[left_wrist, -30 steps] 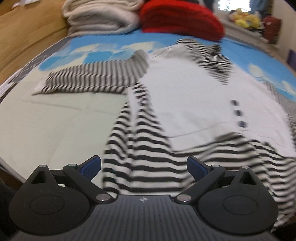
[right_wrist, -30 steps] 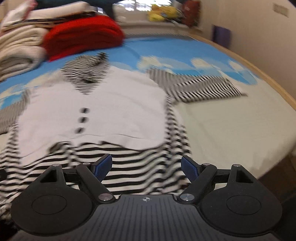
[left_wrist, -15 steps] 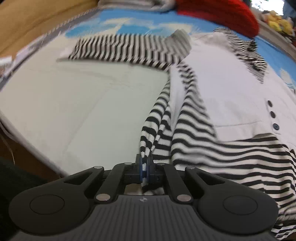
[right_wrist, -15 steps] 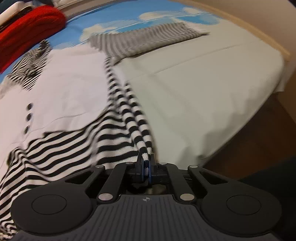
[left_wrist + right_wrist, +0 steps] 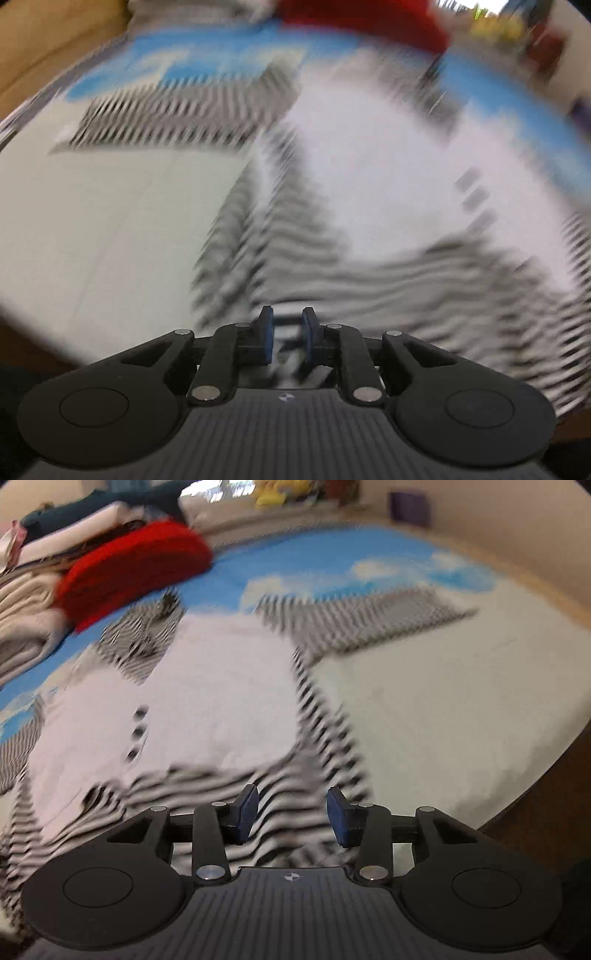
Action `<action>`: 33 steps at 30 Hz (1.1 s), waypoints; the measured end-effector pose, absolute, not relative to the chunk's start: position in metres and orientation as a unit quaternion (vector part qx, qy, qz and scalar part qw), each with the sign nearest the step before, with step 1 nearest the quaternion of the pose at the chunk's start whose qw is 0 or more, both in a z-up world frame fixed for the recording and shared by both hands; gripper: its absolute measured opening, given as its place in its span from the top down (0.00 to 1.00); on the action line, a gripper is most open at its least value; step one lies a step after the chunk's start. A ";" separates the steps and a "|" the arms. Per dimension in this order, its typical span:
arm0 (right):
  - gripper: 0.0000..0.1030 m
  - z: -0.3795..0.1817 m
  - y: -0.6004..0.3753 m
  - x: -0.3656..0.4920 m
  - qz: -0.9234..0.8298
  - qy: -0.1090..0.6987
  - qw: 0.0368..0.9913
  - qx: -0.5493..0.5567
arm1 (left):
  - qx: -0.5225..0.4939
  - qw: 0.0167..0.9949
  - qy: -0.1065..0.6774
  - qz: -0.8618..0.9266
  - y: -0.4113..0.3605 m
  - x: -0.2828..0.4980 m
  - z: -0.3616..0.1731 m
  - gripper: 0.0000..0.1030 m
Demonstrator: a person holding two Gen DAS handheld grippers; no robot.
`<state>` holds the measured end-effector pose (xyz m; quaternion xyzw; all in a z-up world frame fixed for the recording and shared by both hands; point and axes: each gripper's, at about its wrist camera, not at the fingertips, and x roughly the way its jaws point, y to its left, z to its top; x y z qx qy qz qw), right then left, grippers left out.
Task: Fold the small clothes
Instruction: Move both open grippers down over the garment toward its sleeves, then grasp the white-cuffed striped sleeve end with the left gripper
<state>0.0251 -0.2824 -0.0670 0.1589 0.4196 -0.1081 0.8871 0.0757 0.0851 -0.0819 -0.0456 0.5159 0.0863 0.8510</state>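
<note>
A small white top with black-and-white striped sleeves, hem and collar (image 5: 369, 177) lies spread flat on the bed; it also shows in the right wrist view (image 5: 221, 701). My left gripper (image 5: 288, 334) is over the striped hem at its left corner, jaws parted a little, with striped cloth showing between them; the view is heavily blurred. My right gripper (image 5: 291, 814) is over the hem's right corner, jaws well apart and holding nothing. The sleeves (image 5: 173, 118) (image 5: 369, 624) stretch out to each side.
A red folded knit (image 5: 136, 576) and a stack of pale folded clothes (image 5: 26, 616) lie at the bed's far end. The bed's front edge (image 5: 535, 786) drops off at the right. A wooden board (image 5: 44, 48) borders the left side.
Half a second ago both grippers were shut on the hem corners and held them lifted. Now both have opened, the right wider, and the hem lies back on the bed.
</note>
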 end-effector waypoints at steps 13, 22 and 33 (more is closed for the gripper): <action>0.58 -0.100 -0.283 0.034 -0.136 0.528 0.831 0.112 | -0.062 0.844 0.529 0.066 0.074 0.072 -0.073 0.76; 0.51 -0.035 -0.274 0.032 -0.114 0.378 0.911 0.123 | -0.052 0.920 0.386 0.036 0.069 0.101 0.025 0.32; 0.45 0.061 -0.244 0.069 -0.053 0.225 0.972 0.033 | -0.058 0.944 0.322 0.045 0.163 0.248 0.044 0.63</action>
